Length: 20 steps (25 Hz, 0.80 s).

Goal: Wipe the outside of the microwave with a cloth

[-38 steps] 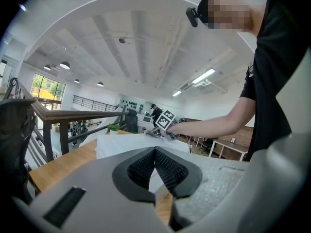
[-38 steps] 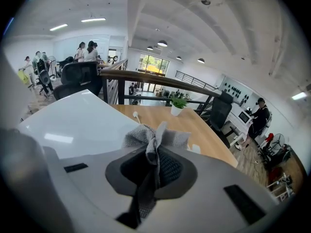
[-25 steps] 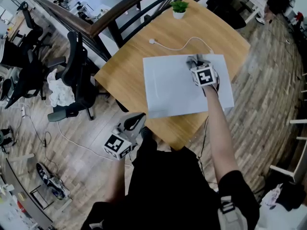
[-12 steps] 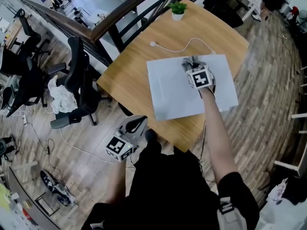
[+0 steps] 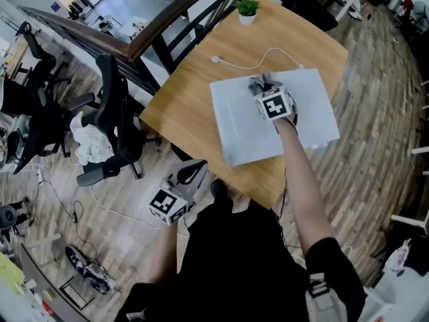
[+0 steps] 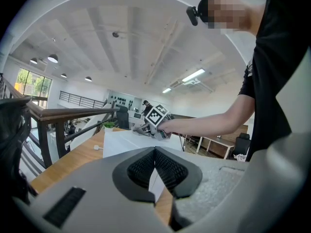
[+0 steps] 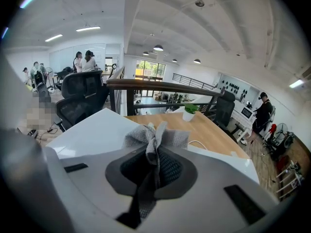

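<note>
The white microwave (image 5: 234,129) stands on a wooden table (image 5: 181,92); I see its flat top from above. My right gripper (image 5: 263,87) rests on that top near the far edge, shut on a grey cloth (image 5: 257,83). In the right gripper view the cloth (image 7: 155,136) bunches up between the jaws of the right gripper (image 7: 154,165), over the microwave's white top (image 7: 92,130). My left gripper (image 5: 192,170) hangs low beside the table's near corner, shut with nothing in it. The left gripper (image 6: 155,155) looks up at the microwave (image 6: 121,141).
A white cable (image 5: 255,62) lies on the table behind the microwave, and a small potted plant (image 5: 247,9) stands at the far corner. A dark railing (image 5: 154,32) runs past the table's left side. A black office chair (image 5: 110,113) stands on the floor at the left.
My right gripper has slid the cloth leftward across the microwave's top, from right of the middle to about the middle. The left gripper has stayed low beside the table.
</note>
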Tool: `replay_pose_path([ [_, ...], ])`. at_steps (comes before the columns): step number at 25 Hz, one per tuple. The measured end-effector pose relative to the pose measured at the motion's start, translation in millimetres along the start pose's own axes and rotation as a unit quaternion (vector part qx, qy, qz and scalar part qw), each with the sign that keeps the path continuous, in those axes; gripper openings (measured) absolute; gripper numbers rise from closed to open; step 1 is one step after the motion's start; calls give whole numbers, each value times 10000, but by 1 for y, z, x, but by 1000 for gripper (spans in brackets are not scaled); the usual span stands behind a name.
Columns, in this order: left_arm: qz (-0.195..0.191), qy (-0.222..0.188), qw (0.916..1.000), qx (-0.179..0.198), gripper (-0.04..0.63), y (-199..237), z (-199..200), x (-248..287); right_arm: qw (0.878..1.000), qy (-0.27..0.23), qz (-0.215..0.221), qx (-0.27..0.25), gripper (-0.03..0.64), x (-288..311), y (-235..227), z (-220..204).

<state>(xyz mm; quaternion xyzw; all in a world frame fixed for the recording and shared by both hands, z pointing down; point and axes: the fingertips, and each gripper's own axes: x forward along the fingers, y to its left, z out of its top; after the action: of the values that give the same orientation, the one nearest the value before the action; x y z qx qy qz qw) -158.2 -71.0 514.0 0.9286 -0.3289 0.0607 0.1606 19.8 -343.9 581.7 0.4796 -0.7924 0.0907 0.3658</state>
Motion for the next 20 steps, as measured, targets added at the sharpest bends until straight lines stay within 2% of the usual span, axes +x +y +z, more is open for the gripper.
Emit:
replay_pose_path([
  [10,-35,-39,9998,173,2,8,1,-20,10000,-73,34,33,20,3,27,8],
  [20,67,-44,9999,127,2,10,-7,-40,9999,-88,113,15,20,7,48,18],
])
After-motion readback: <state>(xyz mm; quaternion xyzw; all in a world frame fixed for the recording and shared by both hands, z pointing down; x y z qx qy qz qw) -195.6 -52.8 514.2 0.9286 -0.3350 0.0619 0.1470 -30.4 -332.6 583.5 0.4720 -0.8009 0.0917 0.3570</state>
